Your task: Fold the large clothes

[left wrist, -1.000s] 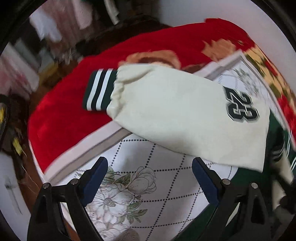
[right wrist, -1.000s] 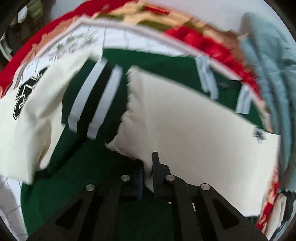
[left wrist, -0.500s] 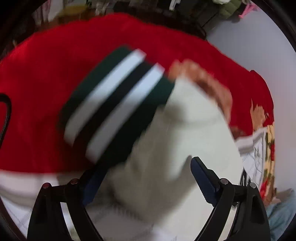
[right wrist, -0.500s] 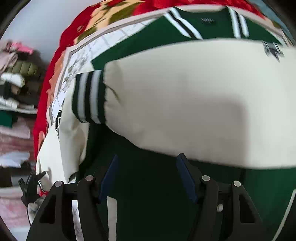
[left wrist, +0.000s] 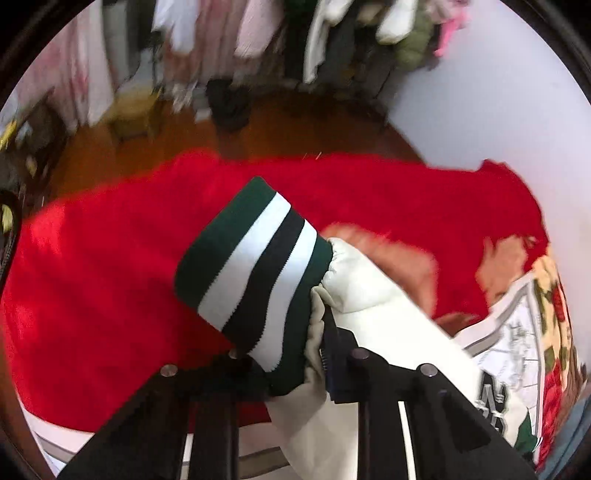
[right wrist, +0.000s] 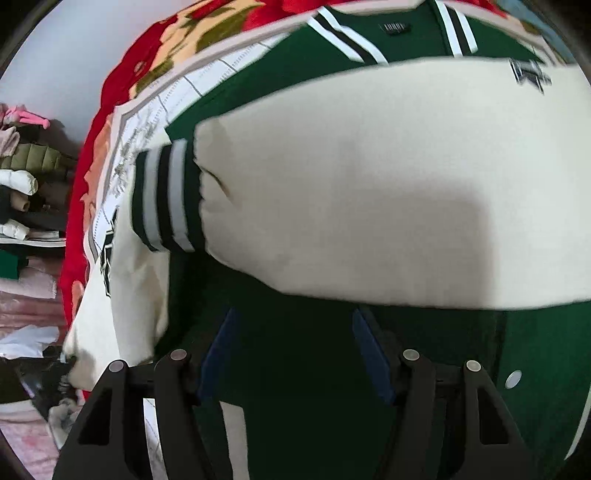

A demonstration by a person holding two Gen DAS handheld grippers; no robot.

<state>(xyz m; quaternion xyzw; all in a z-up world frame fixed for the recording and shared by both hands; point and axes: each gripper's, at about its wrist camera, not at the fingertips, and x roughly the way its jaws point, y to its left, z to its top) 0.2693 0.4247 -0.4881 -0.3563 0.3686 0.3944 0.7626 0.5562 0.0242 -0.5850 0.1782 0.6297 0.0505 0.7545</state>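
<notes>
Your left tool [left wrist: 314, 332] has just been closing, and its jaws are now clamping the cream sleeve [left wrist: 373, 295] right where it is meeting the striped cuff [left wrist: 255, 269]. The cuff, banded in dark green and white, is sticking up past the fingertips over the red blanket [left wrist: 103, 280], while the rest of the sleeve is trailing down toward the right, where a black number patch [left wrist: 493, 400] is showing near the patterned bed cover [left wrist: 517, 332]. Behind the bed, clothes [left wrist: 229, 33] are hanging in a blur.

Your right tool [right wrist: 295, 350] is standing with its jaws apart, and nothing is sitting between its blue pads [right wrist: 373, 358]. It is hovering over the dark green body of the jacket [right wrist: 303, 339], which is lying spread on the bed. The other cream sleeve [right wrist: 369, 192] is lying folded across the jacket just beyond the fingertips, with its own striped cuff [right wrist: 166, 195] pointing left. A silver snap [right wrist: 513, 379] is showing on the green cloth at the right.
</notes>
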